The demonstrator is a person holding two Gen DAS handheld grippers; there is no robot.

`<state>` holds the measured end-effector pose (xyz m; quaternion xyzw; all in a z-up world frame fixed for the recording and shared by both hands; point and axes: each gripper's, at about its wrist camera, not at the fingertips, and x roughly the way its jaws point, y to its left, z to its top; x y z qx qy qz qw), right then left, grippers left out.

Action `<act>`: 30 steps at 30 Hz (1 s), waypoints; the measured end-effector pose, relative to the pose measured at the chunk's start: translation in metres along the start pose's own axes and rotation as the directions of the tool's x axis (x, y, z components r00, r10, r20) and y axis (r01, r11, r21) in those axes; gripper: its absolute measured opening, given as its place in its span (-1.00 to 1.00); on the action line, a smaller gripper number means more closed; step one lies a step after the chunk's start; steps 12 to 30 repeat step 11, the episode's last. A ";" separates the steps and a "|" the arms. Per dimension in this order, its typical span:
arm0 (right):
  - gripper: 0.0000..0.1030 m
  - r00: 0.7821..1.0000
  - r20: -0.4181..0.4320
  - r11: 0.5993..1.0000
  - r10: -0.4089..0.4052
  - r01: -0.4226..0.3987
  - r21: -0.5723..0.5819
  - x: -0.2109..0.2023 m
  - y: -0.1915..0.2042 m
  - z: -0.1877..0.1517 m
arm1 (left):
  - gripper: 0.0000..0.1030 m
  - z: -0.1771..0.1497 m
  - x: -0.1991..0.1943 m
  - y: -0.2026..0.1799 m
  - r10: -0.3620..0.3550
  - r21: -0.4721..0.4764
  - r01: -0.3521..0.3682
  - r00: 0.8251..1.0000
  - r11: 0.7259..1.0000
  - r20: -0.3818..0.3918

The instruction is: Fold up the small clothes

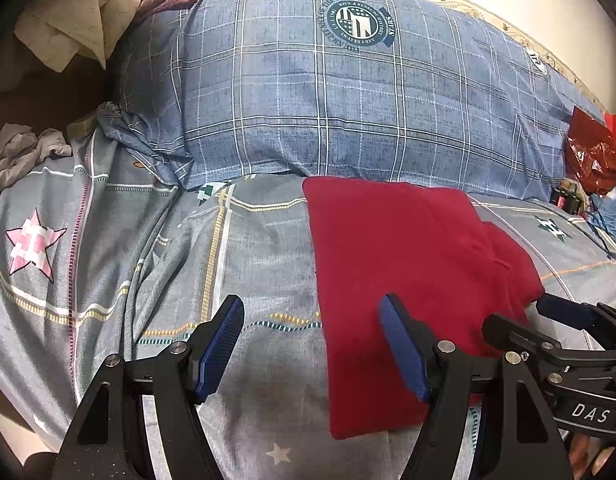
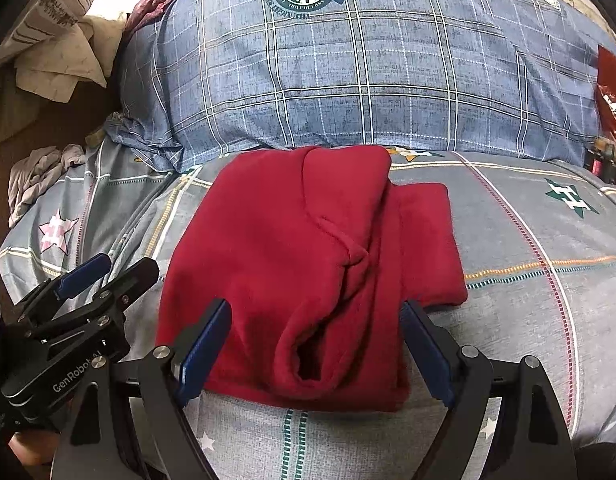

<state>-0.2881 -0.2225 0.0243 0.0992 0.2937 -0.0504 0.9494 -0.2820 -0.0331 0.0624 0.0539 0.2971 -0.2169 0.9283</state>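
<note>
A red fleece garment (image 1: 404,280) lies folded on the grey patterned bedsheet (image 1: 108,260); it also shows in the right wrist view (image 2: 300,264), with a sleeve part sticking out to the right. My left gripper (image 1: 312,344) is open and empty, just above the sheet at the garment's left edge. My right gripper (image 2: 316,356) is open and empty, its fingers either side of the garment's near end. The right gripper shows at the right of the left wrist view (image 1: 556,320). The left gripper shows at the left of the right wrist view (image 2: 84,280).
A large blue plaid pillow (image 1: 348,92) lies behind the garment. Crumpled grey cloth (image 1: 20,152) and beige cloth (image 1: 76,24) lie at the left. A red plastic bag (image 1: 596,152) sits at the right edge of the bed.
</note>
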 end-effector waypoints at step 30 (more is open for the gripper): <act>0.69 1.000 -0.013 1.000 0.006 -0.006 -0.002 0.004 0.004 -0.003 | 0.36 -0.002 0.000 0.000 -0.003 0.007 0.003 1.000 1.000 0.010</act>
